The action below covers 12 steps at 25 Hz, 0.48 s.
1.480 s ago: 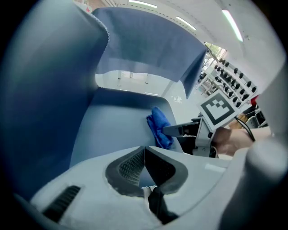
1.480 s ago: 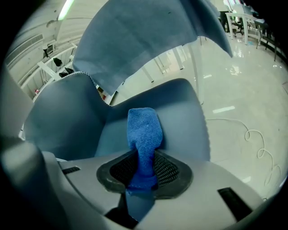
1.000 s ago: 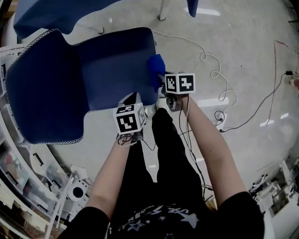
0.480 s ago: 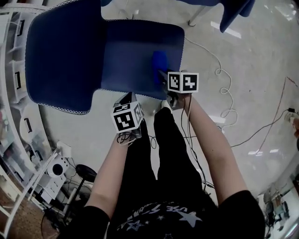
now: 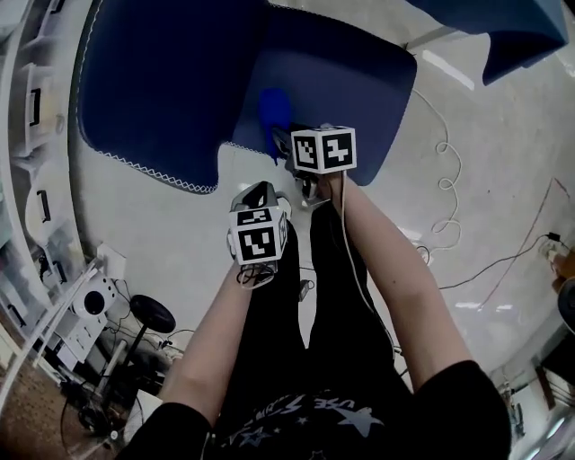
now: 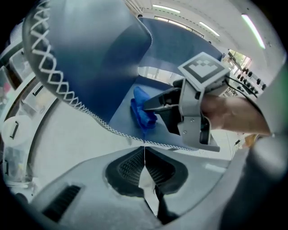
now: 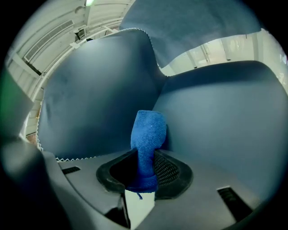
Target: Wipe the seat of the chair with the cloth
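Right gripper (image 7: 144,168) pinches a folded blue cloth (image 7: 147,130) between its jaws, the pads pressed into the terry with the free end standing up past the tips. Left gripper (image 6: 144,161) has its jaws pressed together on nothing, and it hangs just off the chair's stitched edge, over the floor. The cloth (image 5: 269,110) sits on the chair seat (image 5: 350,72) near the edge closest to the person, close to where the seat meets the backrest (image 5: 162,81). Only the left gripper view gives the side-on look: the right gripper (image 6: 153,104) reaches in over the white zigzag stitching and the cloth (image 6: 141,110) lies bunched against the seat (image 6: 123,112). The right gripper view shows seat (image 7: 225,117) and backrest (image 7: 99,94) filling everything beyond the cloth. The head view alone shows both grippers together, right gripper (image 5: 280,135) ahead of left gripper (image 5: 254,193), plus the person's bare forearms, a white cable (image 5: 445,180) looping over the pale floor, and a second blue chair (image 5: 530,27) at the top right.
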Tool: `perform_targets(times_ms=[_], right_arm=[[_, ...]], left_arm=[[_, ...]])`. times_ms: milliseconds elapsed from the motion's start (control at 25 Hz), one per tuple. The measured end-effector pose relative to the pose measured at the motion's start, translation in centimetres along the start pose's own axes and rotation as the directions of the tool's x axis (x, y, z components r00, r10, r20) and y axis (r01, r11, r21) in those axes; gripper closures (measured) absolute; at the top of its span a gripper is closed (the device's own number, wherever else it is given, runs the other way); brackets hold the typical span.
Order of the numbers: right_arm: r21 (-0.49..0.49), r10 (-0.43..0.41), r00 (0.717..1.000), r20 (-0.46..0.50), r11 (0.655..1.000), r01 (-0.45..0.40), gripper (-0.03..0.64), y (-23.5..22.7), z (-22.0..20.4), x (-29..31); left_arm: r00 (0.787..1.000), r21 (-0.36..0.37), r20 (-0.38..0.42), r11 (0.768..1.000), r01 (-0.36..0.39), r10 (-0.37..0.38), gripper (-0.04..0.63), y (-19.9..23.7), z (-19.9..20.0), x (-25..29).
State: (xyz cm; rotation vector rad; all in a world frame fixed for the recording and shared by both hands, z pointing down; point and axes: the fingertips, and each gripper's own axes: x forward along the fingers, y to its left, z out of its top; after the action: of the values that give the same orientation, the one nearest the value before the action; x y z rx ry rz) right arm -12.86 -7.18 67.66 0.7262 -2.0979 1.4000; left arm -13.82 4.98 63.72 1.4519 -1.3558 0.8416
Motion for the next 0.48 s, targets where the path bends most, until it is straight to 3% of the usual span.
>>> perform_targets(times_ms=[200, 480], right_arm=[[0.008, 0.01, 1.0, -0.003, 1.0, -0.01, 0.509, 3.5, 0.1, 4.4], [0.03, -0.031, 0.999, 0.018, 0.999, 0.031, 0.508, 2.3, -1.1, 4.3]], left_arm=[[0.999, -0.009, 0.007, 0.999, 0.042, -0.042, 0.575, 3.0, 0.6, -1.1], [0.999, 0.029, 0.002, 0.998, 0.054, -0.054, 0.575, 4.8, -0.6, -1.0]])
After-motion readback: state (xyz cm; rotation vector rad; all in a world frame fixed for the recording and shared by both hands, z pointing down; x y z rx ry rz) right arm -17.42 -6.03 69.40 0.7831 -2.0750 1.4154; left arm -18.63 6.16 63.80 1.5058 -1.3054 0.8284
